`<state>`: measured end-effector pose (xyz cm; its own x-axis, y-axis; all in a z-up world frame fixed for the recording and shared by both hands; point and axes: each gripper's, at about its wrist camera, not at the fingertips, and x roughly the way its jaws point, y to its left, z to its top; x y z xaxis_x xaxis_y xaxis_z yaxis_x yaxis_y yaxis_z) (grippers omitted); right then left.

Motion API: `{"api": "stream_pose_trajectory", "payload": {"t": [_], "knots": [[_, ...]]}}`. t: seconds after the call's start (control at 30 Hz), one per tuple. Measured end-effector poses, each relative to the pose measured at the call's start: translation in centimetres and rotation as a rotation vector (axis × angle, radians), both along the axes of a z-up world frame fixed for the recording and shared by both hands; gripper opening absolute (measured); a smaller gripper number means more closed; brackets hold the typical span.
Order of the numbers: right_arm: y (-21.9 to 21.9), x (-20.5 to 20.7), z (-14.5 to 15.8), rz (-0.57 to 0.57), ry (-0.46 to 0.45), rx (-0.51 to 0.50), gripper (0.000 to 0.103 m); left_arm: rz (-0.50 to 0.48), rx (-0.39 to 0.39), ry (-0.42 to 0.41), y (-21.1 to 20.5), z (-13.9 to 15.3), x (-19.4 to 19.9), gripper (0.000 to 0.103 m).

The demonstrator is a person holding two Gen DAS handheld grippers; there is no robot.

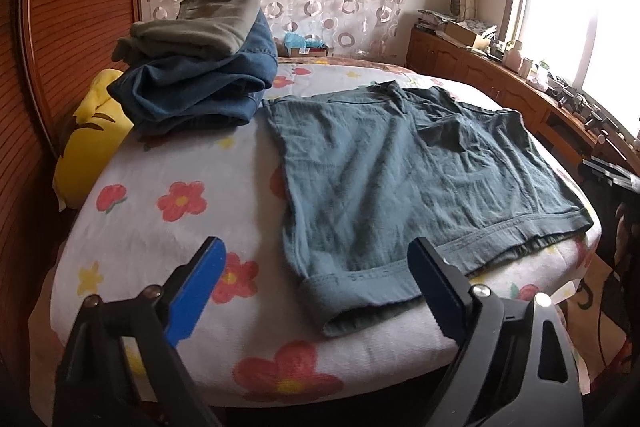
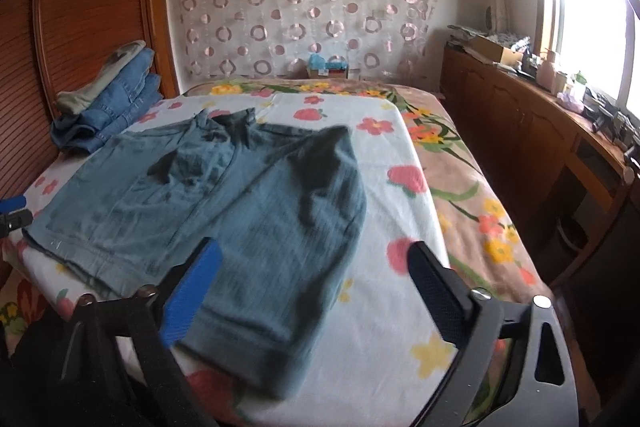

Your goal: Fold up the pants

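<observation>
— Where are the pants lying?
— The teal pants [image 1: 416, 179] are lying spread flat across the middle of the frame on the flowered sheet [image 1: 160, 227], legs toward the bottom edge.
— And the claws?
— The left gripper [image 1: 316, 291] is hovering at the bottom with fingers apart, holding nothing; the right gripper [image 2: 316, 291] likewise. Folded jeans [image 1: 200, 95] are sitting upper left.

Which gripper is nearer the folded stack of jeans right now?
Left. The left gripper hovers open at the near-left bed edge, below the stack. The right gripper sits further right, over the teal pants.
</observation>
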<state>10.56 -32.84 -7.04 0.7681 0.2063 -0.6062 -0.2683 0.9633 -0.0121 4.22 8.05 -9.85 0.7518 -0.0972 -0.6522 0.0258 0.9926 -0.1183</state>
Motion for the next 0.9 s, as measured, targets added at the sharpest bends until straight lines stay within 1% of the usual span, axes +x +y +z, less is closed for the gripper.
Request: {"api": "stream_pose_trajectory", "payload": {"t": [0.03,0.1,0.17,0.2,0.27,0.37,0.4,0.47,0.53,0.63,0.77,0.9], "knots": [[-0.2,0.8,0.2,0.009,0.002,-0.001,0.081,0.004,-0.002,0.002,0.1,-0.1,0.1,0.093],[-0.5,2.1,0.6,0.016,0.009,-0.005,0.076,0.004,-0.003,0.004,0.1,-0.1,0.3,0.093],[-0.8,4.0,1.0,0.022,0.016,-0.011,0.063,0.002,-0.001,0.004,0.1,-0.2,0.5,0.093],[-1.0,4.7,1.1,0.021,0.019,-0.014,0.062,0.001,-0.002,0.005,0.1,-0.2,0.6,0.093],[-1.4,6.7,1.1,0.013,0.033,-0.018,0.052,-0.006,-0.003,0.005,0.0,-0.2,0.9,0.093],[-1.7,9.9,0.5,-0.01,0.074,-0.044,0.045,-0.024,-0.012,0.005,-0.4,0.0,1.4,0.093],[-1.9,10.8,0.2,-0.011,0.095,-0.043,0.044,-0.03,-0.015,0.004,-0.5,0.1,1.6,0.093],[-1.8,12.6,-0.7,-0.007,0.135,-0.047,0.038,-0.046,-0.031,0.006,-0.8,0.4,2.2,0.093],[-1.6,14.1,-1.5,-0.011,0.161,-0.061,0.034,-0.062,-0.048,0.009,-1.1,0.6,2.8,0.093],[-1.7,15.5,-2.1,-0.026,0.185,-0.046,0.033,-0.072,-0.042,0.004,-1.6,0.9,3.2,0.093],[-1.3,16.6,-2.6,-0.019,0.223,-0.012,0.033,-0.086,-0.039,-0.002,-2.4,1.0,3.2,0.093],[-0.1,16.9,-2.7,0.013,0.226,-0.017,0.033,-0.095,-0.035,0.007,-2.7,0.7,3.1,0.093]]}}
